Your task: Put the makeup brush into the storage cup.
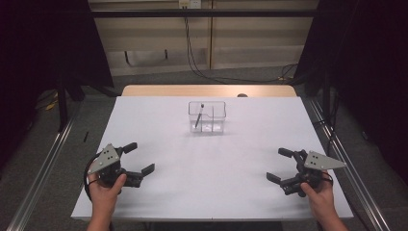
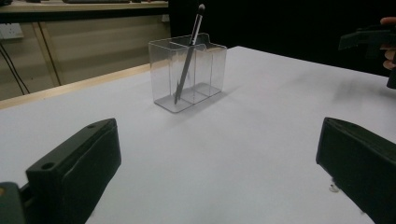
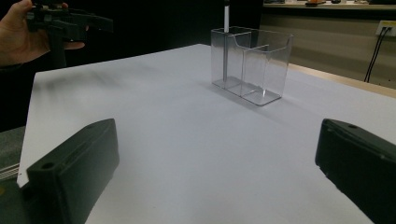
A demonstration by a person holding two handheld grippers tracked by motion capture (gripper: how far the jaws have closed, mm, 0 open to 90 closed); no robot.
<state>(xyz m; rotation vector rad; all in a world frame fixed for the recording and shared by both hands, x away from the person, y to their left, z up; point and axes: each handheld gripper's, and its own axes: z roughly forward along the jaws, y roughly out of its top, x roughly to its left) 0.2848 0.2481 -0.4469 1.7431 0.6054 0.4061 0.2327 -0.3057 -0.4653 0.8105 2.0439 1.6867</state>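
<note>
High view shows the left gripper (image 1: pixel 136 158) and the right gripper (image 1: pixel 279 164) low at the near corners of the white desk (image 1: pixel 163 192), each held in a hand, both with jaws spread wide and nothing between them. Well ahead of both, toward the far middle of the desk, stands a clear plastic organizer (image 1: pixel 207 117) split into compartments, and a slim pen-like stylus (image 1: pixel 199 115) leans in its left compartment, tip down, dark cap up.

The stylus looks light, stiff and smooth, so it will likely slip unless pinched squarely; the best hold seems to be the upper shaft that rises above the organizer's rim. The organizer itself looks light and could slide or tip if nudged.

Left gripper view shows the stylus (image 2: pixel 188 56) tilted, its rounded dark cap clear above the organizer (image 2: pixel 187 70). Right gripper view cuts off that cap at the top edge, but shows the organizer's (image 3: pixel 252 63) dividing walls and stepped front more plainly.
</note>
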